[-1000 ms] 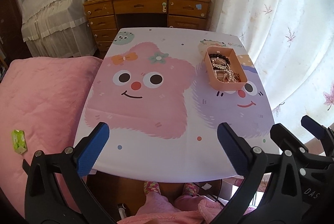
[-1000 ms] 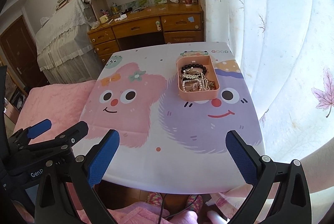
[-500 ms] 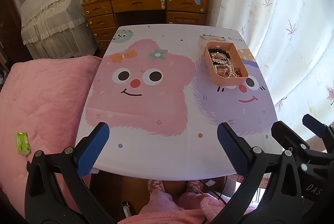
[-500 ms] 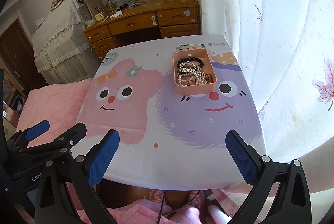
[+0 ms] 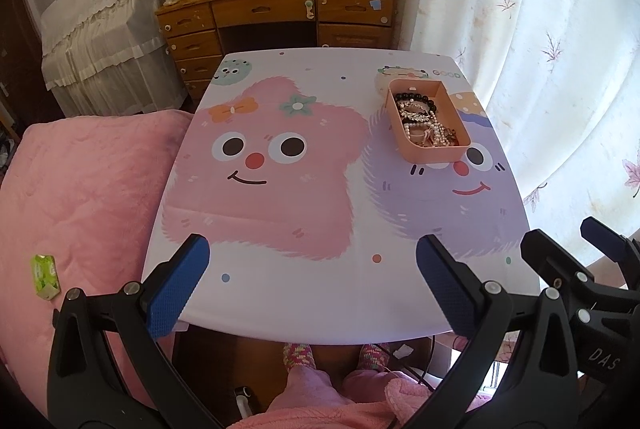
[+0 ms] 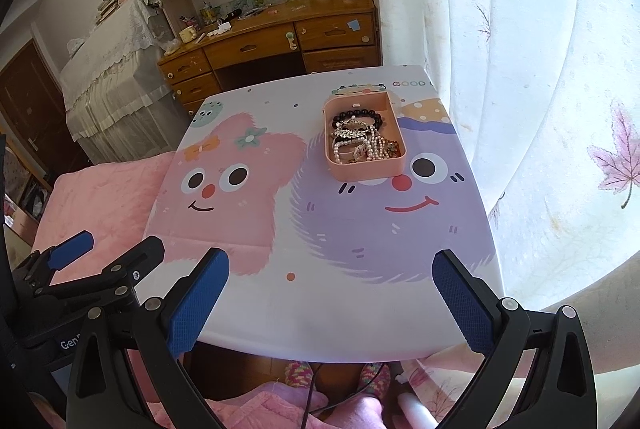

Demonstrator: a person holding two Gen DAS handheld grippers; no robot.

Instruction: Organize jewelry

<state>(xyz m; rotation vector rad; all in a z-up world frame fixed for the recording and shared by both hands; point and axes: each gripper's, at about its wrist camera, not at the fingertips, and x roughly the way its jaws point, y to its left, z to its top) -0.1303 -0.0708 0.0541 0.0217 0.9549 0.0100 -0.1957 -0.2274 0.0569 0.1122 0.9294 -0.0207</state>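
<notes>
We hold both claws above the near edge of the desk (image 5: 320,293), each spread wide with nothing between its blue pads. The left claw (image 5: 312,277) hangs over the near left part, the right claw (image 6: 330,293) over the near right part, and each shows at the side of the other's view.

The pink tray (image 5: 434,153) sits toward the far right corner of the desk, on the purple cartoon face printed on the cover, well apart from both claws. Inside it lies a tangle of jewelry (image 6: 362,141): a black bead bracelet (image 6: 358,116) at the far end, pearl strands (image 6: 374,145) and some silver and gold pieces heaped nearer to us (we cannot tell the single pieces apart).

A pink quilt (image 5: 80,189) lies beside the left edge of the desk, with a small green packet (image 5: 45,276) on it.
</notes>
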